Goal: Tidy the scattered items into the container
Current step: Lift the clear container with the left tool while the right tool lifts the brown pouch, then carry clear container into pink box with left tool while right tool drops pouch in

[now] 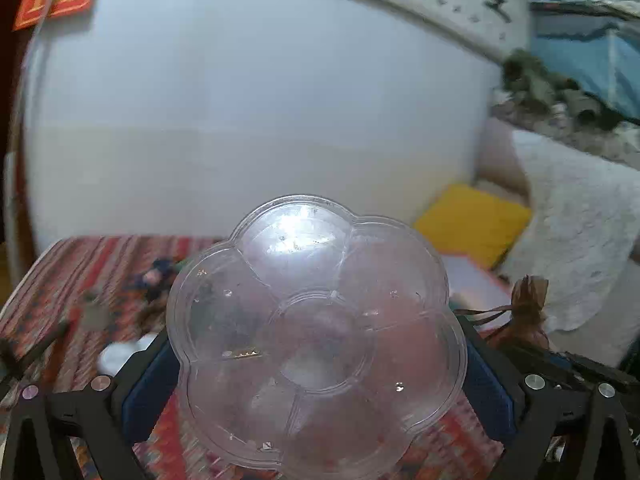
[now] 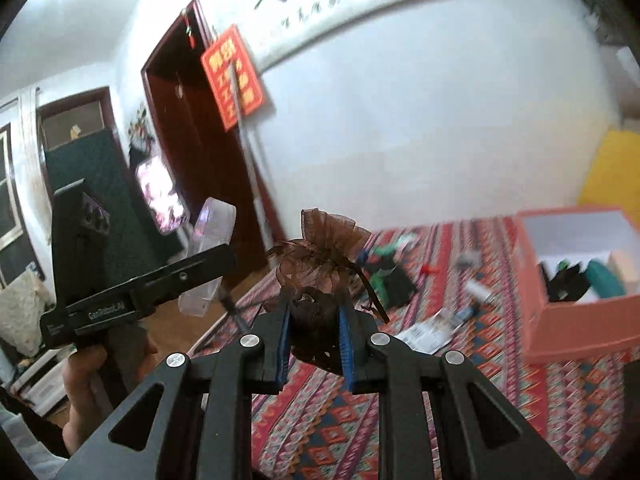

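- The clear flower-shaped tray [image 1: 316, 336] sits between the two blue pads of the left gripper [image 1: 320, 360]. Its lobed sides reach out to both pads, and it is raised above the patterned cloth [image 1: 60, 280], with its face turned toward the camera.
- The fingers of the left gripper are spread wide, as wide as the tray, and they close on its edges.
- In the right wrist view the same tray [image 2: 208, 256] is seen from the side, tilted, at the end of the left gripper [image 2: 200, 268], which a hand [image 2: 92, 392] holds by the handle.
- The brown organza pouch [image 2: 320, 280] is between the fingers of the right gripper [image 2: 314, 320]. Its lower part is pressed by the two blue pads, and its gathered top and ribbons stand up above the fingertips.
- The fingers of the right gripper are brought near together, with only the pouch between them.
- From the left wrist view the pouch [image 1: 526, 312] shows just beside the right edge of the tray.
- The orange box [image 2: 580, 280] stands open on the cloth, to the right of the pouch and well apart from it. Dark and teal things lie inside, too blurred to name.
- Small scattered items [image 2: 432, 328] lie on the cloth between the pouch and the box.
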{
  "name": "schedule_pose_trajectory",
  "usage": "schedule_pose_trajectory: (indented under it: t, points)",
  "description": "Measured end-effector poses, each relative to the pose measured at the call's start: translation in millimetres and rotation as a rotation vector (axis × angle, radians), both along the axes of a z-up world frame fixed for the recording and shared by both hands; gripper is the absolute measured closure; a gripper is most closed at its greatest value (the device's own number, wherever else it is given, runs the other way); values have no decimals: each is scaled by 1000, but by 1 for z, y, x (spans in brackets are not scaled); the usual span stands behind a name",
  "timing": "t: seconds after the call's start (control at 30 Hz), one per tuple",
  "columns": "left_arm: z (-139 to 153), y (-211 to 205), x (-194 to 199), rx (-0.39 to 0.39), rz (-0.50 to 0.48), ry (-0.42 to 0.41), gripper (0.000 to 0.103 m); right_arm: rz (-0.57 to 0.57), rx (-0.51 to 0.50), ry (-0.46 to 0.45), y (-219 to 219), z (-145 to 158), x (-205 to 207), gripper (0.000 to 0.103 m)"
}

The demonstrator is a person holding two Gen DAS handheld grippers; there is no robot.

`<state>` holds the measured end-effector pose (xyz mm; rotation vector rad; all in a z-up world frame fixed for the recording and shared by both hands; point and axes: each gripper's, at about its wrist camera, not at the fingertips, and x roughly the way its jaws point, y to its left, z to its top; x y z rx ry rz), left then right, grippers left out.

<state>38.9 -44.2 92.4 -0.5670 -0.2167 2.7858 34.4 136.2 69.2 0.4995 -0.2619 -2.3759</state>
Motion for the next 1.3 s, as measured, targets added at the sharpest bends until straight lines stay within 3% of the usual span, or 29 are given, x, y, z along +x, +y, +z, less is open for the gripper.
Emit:
schedule_pose_trajectory:
  t: [0.3,0.53,0.73,0.9,1.0,1.1,1.13,1.3]
  points:
    - [48,89,-70,8,-201,55,1,-222,-7,144,77,47,-11,82]
    - [56,188,-158,-10,-316,6,1,-419,-14,163,147,64,-70,82]
    - [16,262,-236,-42,-359,-100,1,-542,-37,11,213,39,-164,82]
    - [-49,296,-299,12,-435,-298,1,-576,-98,-212,257,-27,-243,81]
    - [-80,305,-316,4,-447,-398,1,-586,-81,-371,268,-72,-281,68]
    - [-91,299,-316,14,-447,-421,1,-664,-19,-425,273,-98,-290,27]
    - [-89,296,-313,18,-449,-416,1,-668,-28,-417,275,-101,-287,21]
    - [-74,280,-299,27,-460,-380,1,-667,-107,-382,275,-97,-274,19]
